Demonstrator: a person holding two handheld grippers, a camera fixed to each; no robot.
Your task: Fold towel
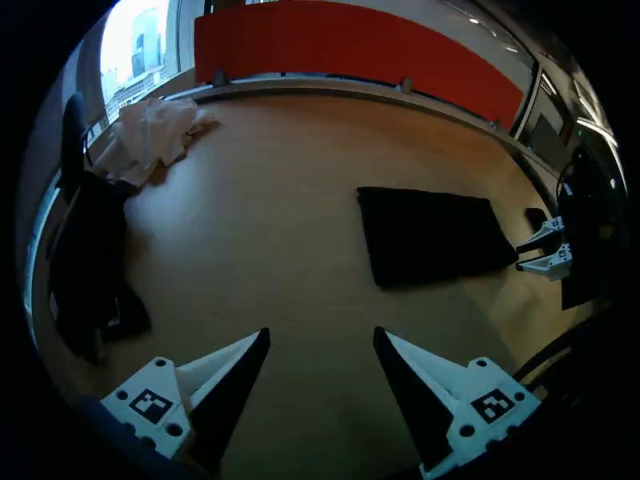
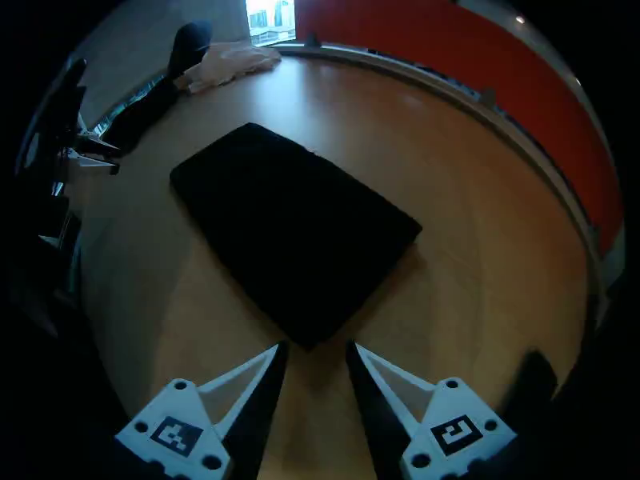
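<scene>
Fingers of the left gripper (image 1: 320, 352) stand wide apart with nothing between them, hanging over bare table (image 1: 272, 232) and well apart from the towel (image 2: 296, 228). The right gripper (image 2: 314, 364) has its fingers only narrowly parted, also empty. They point straight at the towel's near corner, which lies just beyond the tips without touching them. The towel is a black rectangle lying flat near the middle of the wooden top, set at a slant to the right gripper, with that gripper at one end and the left one off to its long side. It is so dark that I cannot make out layers or a crease, though its thick, tidy edges suggest it may already be folded over at least once. I take the narrow gap on the right as readiness to nip that corner, since a thin edge needs little opening. The left is held wide, likely for a neighbouring corner so that the edge can be lifted evenly. A crumpled pale cloth (image 1: 152, 136) sits at the far edge by the red partition (image 1: 360, 48), out of the way, and a dark chair (image 1: 88, 264) stands off to the side.
</scene>
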